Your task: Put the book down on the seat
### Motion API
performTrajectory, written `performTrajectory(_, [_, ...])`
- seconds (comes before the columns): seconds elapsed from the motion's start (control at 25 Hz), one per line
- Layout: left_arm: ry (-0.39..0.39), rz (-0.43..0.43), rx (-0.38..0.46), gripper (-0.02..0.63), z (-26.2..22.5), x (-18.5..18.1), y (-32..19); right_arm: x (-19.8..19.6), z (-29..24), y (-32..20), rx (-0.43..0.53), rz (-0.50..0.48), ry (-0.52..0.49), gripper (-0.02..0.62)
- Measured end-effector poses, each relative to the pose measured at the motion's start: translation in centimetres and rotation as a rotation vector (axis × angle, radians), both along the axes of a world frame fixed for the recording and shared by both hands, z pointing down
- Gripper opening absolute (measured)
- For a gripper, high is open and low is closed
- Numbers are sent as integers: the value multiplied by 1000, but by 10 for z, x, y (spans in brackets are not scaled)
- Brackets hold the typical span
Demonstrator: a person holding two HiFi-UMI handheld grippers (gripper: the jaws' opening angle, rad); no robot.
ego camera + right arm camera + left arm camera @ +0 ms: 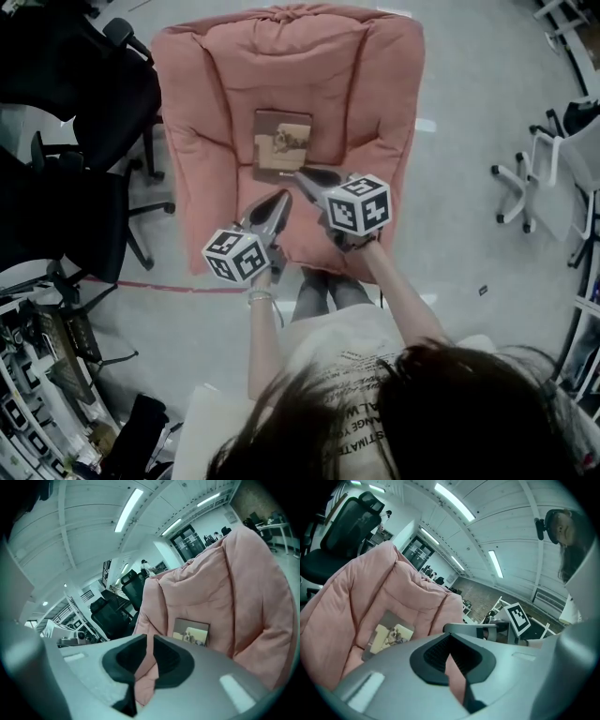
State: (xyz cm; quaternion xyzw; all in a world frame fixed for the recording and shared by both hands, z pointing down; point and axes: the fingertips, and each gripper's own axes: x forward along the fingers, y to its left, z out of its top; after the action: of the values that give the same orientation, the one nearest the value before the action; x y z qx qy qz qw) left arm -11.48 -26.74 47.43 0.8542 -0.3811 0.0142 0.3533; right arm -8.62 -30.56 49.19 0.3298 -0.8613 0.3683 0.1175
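Book [281, 142] lies flat and cover up on the seat [323, 225] of the pink padded chair [375, 84], near the middle of the cushion, against the foot of the backrest. We note nothing resting on it and nothing gripping it.

Right tool [305, 174] points at the book's near right corner, close to it but clear of it. In the right gripper view its jaws stand a narrow slit apart, with only pink cushion showing through. Left tool [281, 199] sits just beside the right one, a little further from the book. In the left gripper view its jaw tips meet, with nothing between them.

Black office chairs [66, 112] stand left of the pink chair on the grey floor [469, 103]; a white chair base [520, 187] stands well apart at right.
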Motion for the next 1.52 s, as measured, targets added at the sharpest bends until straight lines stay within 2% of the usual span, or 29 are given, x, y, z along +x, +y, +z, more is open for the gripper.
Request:
performTrajectory(0.44, [-12,3,79,-5,-50,3,4,11,-58,11,87,2,-74,3])
performTrajectory(0.72, [-33,8,134,-5,-74,12,10,18,-90,15,143,-34,-101,3])
performTrajectory(0.96, [-43,-5,172,-5,-87,6,9,12,-111,16,192,-50,-121,3])
performTrajectory(1.52, [-64,-2,249,-5,-109,-2,13,1,-137,21,281,-108,-105,3])
